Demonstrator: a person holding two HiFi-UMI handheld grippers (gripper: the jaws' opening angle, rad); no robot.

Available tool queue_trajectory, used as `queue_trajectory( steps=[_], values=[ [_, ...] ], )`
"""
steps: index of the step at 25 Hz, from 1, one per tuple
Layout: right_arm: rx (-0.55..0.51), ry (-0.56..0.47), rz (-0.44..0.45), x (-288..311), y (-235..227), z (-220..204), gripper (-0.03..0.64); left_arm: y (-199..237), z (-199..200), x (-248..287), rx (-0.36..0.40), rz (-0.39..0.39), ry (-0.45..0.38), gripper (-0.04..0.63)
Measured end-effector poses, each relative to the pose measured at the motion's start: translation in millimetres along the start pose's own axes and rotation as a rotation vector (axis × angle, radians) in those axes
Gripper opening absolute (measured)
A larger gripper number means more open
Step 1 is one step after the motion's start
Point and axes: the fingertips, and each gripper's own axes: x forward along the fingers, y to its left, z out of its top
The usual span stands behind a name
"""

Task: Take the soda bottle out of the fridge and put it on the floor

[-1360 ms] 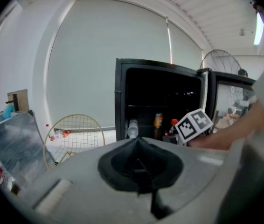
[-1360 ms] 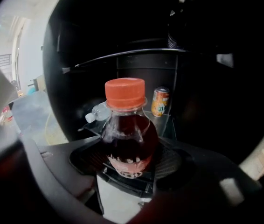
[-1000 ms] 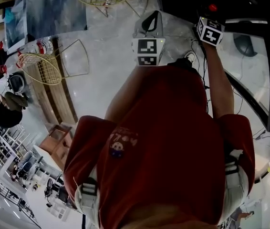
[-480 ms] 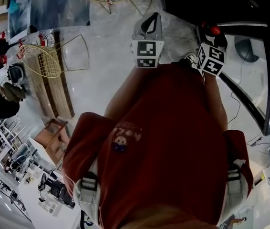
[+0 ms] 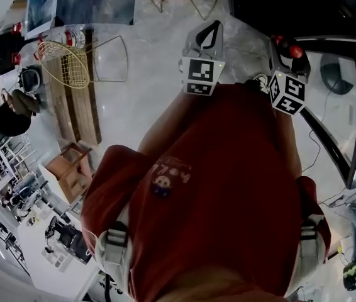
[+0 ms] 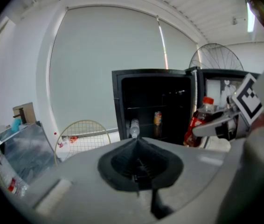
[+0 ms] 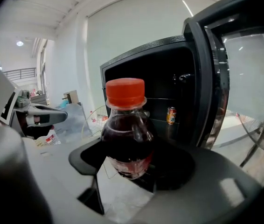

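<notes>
my right claw (image 7: 128, 168) is clamped round the soda bottle (image 7: 124, 125), upright, outside the open fridge (image 7: 178, 83); left claw (image 6: 136, 146) is pinched together, empty. i'd lower it slow, keep it vertical; release only once its base sits flat on the floor (image 5: 134, 106).

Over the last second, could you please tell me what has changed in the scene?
The right claw, shut on the soda bottle, drew back out of the open fridge, bringing the bottle with it. The left claw, shut and empty, barely moved.
</notes>
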Motion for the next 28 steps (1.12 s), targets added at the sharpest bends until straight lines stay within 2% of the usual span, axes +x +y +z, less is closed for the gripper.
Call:
queue_trajectory(
  steps=[10,15,18,23,28],
  values=[
    [-0.026,-0.009,0.065,-22,-15,-2,0.302,-37,2,2,-0.005,0.027,-0.001,0.000],
    [-0.085,0.020,0.150,-7,-22,-9,0.302,-49,-1,22,-0.043,0.095,0.010,0.000],
    [-0.079,0.034,0.177,-2,-19,-10,0.302,-49,-4,25,-0.061,0.134,0.018,0.000],
    [-0.095,0.053,0.204,-32,-10,-21,0.302,-63,-2,-5,-0.066,0.146,0.013,0.000],
    [-0.138,0.033,0.197,-43,17,-12,0.302,-45,0,-39,-0.097,0.157,-0.025,0.000]
  ],
)
